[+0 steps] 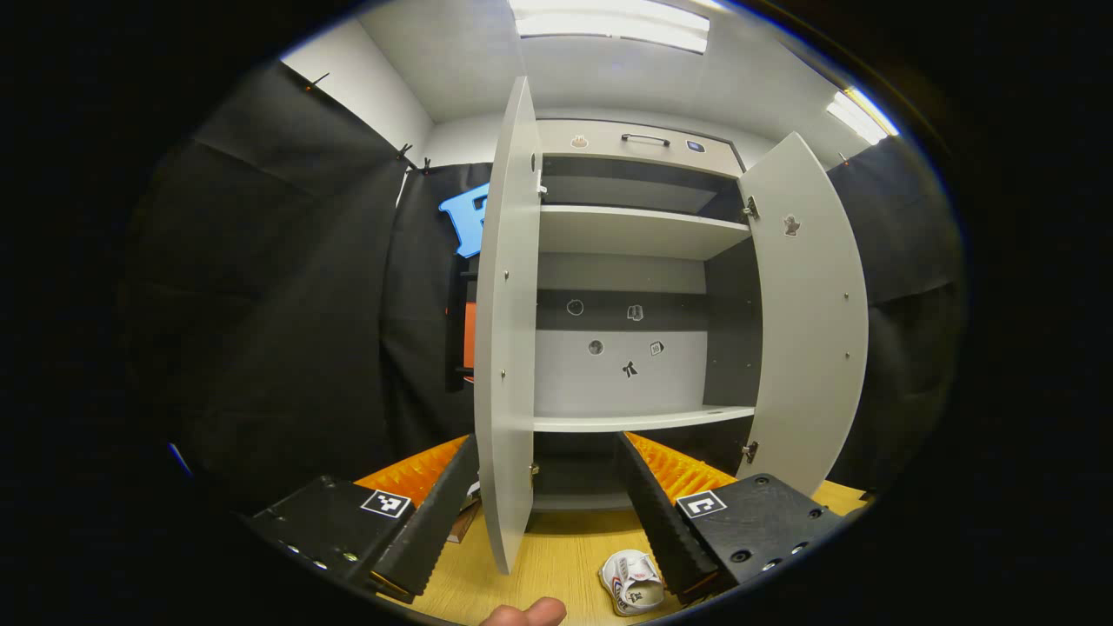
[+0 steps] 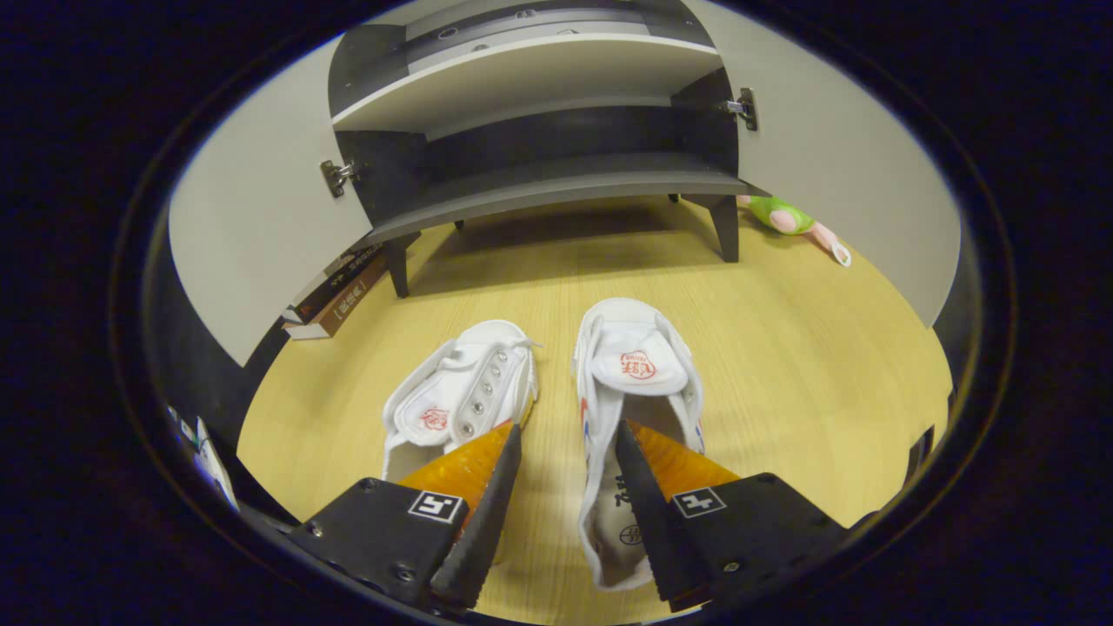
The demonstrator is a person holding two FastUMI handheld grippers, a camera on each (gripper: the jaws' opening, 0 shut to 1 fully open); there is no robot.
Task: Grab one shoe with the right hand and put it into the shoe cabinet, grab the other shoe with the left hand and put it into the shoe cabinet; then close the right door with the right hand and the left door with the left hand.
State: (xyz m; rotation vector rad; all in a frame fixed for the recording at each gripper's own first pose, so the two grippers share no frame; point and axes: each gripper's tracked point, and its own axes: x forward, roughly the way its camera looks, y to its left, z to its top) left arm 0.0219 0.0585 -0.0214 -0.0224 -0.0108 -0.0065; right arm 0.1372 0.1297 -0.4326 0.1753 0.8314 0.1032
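Observation:
Two white canvas shoes lie side by side on the wooden floor in front of the cabinet: the left shoe (image 2: 461, 396) and the right shoe (image 2: 639, 374). My right gripper (image 2: 567, 430) is open low over them. One finger reaches into the right shoe's opening, the other sits at the left shoe's edge, and the right shoe's near side wall lies between them. My left gripper (image 1: 548, 439) is open and holds nothing, raised in front of the shoe cabinet (image 1: 635, 235). Both doors stand open: the left door (image 1: 509, 348) edge-on, the right door (image 1: 809, 304) swung wide. One shoe (image 1: 630, 582) shows below.
Books (image 2: 335, 300) lie by the cabinet's left leg. A green toy (image 2: 787, 217) lies on the floor behind the right door (image 2: 852, 191). The cabinet's bottom shelf (image 2: 556, 187) stands on short legs. A fingertip (image 1: 526, 613) shows at the bottom edge.

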